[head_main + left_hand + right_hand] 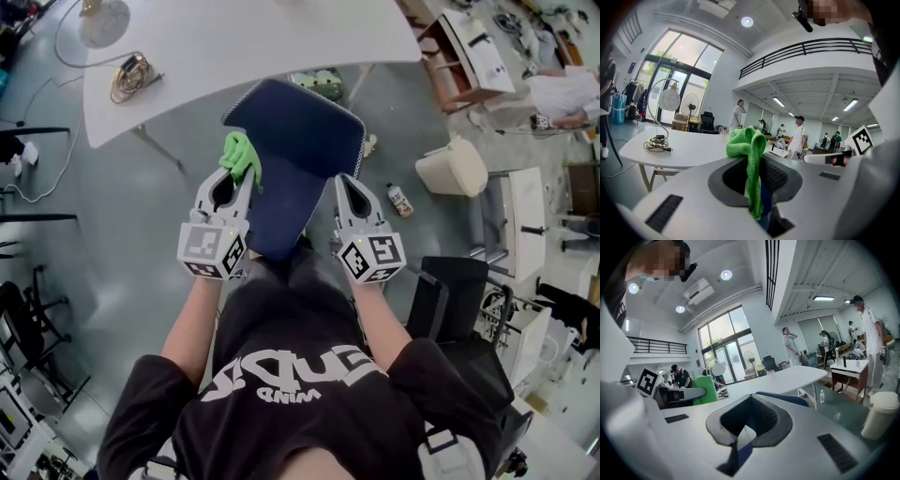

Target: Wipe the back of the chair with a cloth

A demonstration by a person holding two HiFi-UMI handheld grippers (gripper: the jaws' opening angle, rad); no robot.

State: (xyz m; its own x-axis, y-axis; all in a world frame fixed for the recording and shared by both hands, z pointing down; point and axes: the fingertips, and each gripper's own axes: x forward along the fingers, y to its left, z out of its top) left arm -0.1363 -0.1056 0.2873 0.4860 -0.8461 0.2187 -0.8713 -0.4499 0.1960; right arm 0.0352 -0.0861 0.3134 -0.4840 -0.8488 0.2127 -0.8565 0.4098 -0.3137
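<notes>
Grey floor [141, 216]; chair back [300, 141] half-hidden; left tongs [242, 180] pinch cloth [241, 155]; right tongs [347, 182] closed, empty.

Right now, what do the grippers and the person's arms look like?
Both the left gripper and right gripper are light grey shells with dark teardrop openings by the jaws, each carrying a cube of black-and-white square markers. Short black T-shirt sleeves.

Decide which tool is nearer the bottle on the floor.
Right. The right tool is near the bottle; the left tool, holding the green cloth, is across the chair back.
</notes>
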